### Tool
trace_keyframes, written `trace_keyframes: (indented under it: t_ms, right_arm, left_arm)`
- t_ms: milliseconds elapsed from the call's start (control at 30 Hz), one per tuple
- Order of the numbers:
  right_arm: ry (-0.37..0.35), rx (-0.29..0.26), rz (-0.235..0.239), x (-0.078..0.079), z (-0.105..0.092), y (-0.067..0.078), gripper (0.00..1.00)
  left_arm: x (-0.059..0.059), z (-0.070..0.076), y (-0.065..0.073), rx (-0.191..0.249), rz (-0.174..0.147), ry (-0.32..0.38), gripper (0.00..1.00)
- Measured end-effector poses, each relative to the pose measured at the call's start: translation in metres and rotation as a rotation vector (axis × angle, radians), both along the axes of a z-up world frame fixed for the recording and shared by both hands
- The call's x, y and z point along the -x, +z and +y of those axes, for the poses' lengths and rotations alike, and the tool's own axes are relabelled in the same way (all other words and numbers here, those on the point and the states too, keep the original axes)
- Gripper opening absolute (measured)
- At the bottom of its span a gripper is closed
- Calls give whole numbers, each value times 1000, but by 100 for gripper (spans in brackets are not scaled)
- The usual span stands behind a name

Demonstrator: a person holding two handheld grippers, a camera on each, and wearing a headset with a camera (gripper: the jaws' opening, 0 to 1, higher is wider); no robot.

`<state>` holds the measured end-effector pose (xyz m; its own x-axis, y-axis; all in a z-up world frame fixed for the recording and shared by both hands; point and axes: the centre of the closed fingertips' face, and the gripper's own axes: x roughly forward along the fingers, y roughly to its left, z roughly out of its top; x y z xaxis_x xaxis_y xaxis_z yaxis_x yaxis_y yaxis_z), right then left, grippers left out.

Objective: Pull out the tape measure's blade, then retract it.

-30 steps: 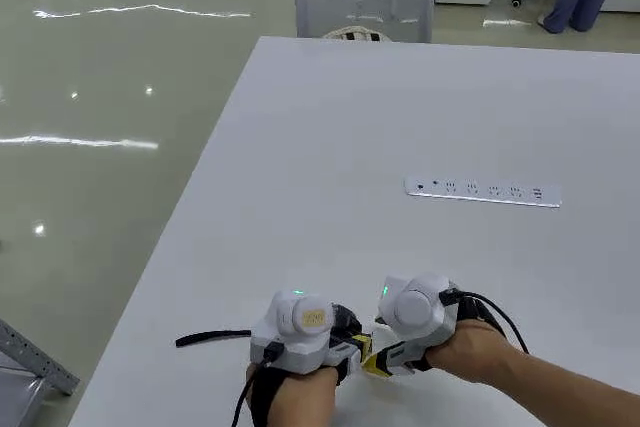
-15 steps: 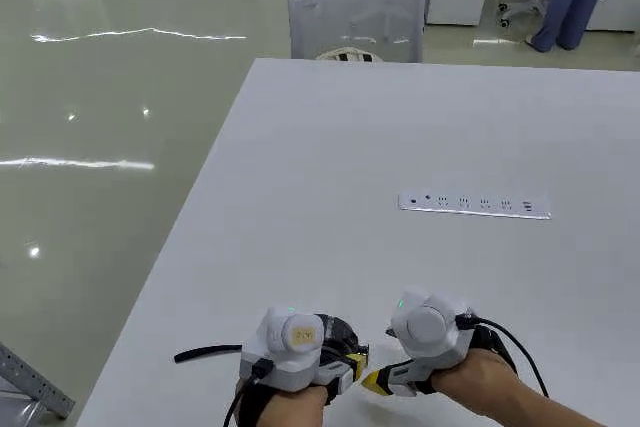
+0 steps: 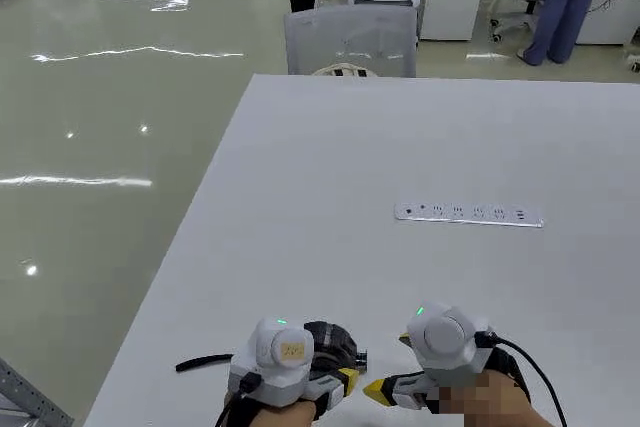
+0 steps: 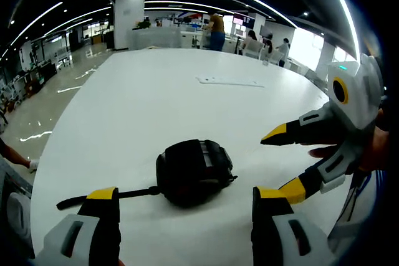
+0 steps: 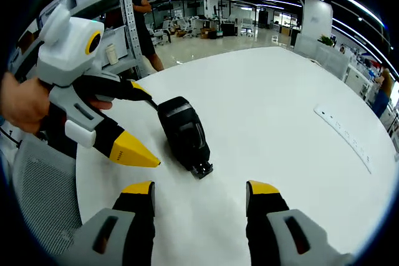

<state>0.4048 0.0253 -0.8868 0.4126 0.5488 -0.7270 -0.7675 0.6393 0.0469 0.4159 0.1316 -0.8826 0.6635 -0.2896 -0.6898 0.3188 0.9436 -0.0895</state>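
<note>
One black tape measure point(image 4: 193, 171), near. Flanked by two claws, left gripper point(image 4: 186, 196) and right gripper point(image 5: 199, 187), both released. One power strip point(image 3: 468, 214) farther off.

The black, rounded plastic tape measure point(image 3: 332, 344) point(image 4: 194, 171) point(image 5: 184, 134) rests on the white table point(image 3: 400, 147), at its near end and towards the left edge. A ribbed panel on the case faces up. The blade is wound in: just its small end hook point(image 5: 202, 169) sticks out at the mouth, low against the tabletop, pointing right. A thin black wrist strap point(image 3: 200, 362) point(image 4: 81, 200) trails from the opposite end, lying flat out to the left.
</note>
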Motion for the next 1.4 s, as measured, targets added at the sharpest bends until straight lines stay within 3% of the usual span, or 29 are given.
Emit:
trace_keyframes:
  t_ms: [300,567,867,1100,1167,1400]
  right_arm:
    - [-98,-43,-7,12,-11,11,64]
    - [-179,-72,6,27,-18,12,68]
    - [-227,-97,-6,41,-26,23,73]
    - [-229,-101,-7,42,-26,25,76]
    - [-273,-126,-22,51,-33,38,77]
    - [-304,-138,-21,62,-42,44,81]
  left_arm:
    - [10,0,7,-5,-15,-24,85]
    - [22,5,11,-10,-22,-41,86]
    - [34,6,15,-9,-27,-55,88]
    - [35,6,16,-6,-28,-53,89]
    - [44,6,25,13,-35,-58,90]
    - [54,5,33,17,-44,-75,92]
